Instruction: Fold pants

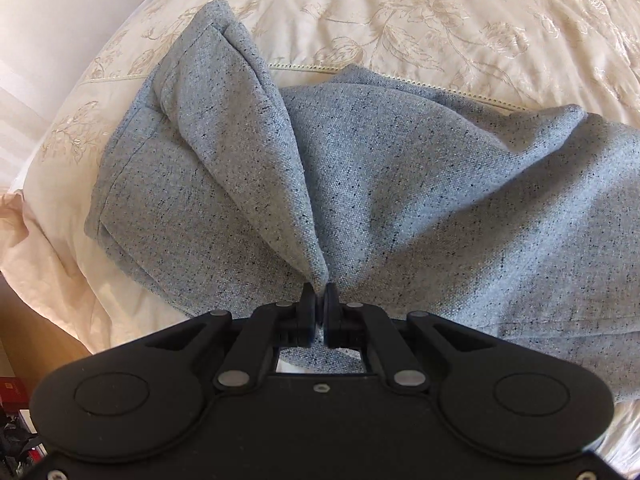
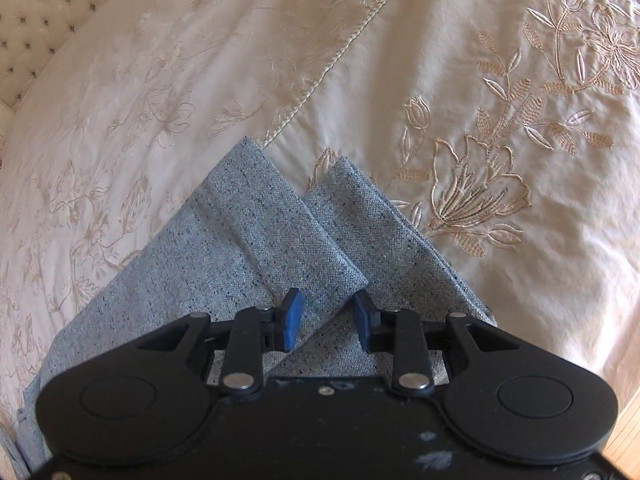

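Grey-blue speckled pants (image 1: 400, 184) lie crumpled on a cream embroidered bedspread (image 1: 440, 20). In the left wrist view my left gripper (image 1: 320, 292) is shut on a pinched ridge of the fabric, which rises from the jaws as a fold running up and left. In the right wrist view the two hemmed leg ends (image 2: 280, 232) lie side by side on the bedspread (image 2: 520, 80). My right gripper (image 2: 326, 312) stands open just over them. Its blue pads (image 2: 294, 320) sit apart, and the corner of the nearer leg end lies between them, not pressed.
The bed's edge and a strip of wooden floor (image 1: 36, 332) show at the lower left of the left wrist view. A tufted cream headboard (image 2: 36, 8) stands at the upper left of the right wrist view. Bedspread extends beyond the pants on all far sides.
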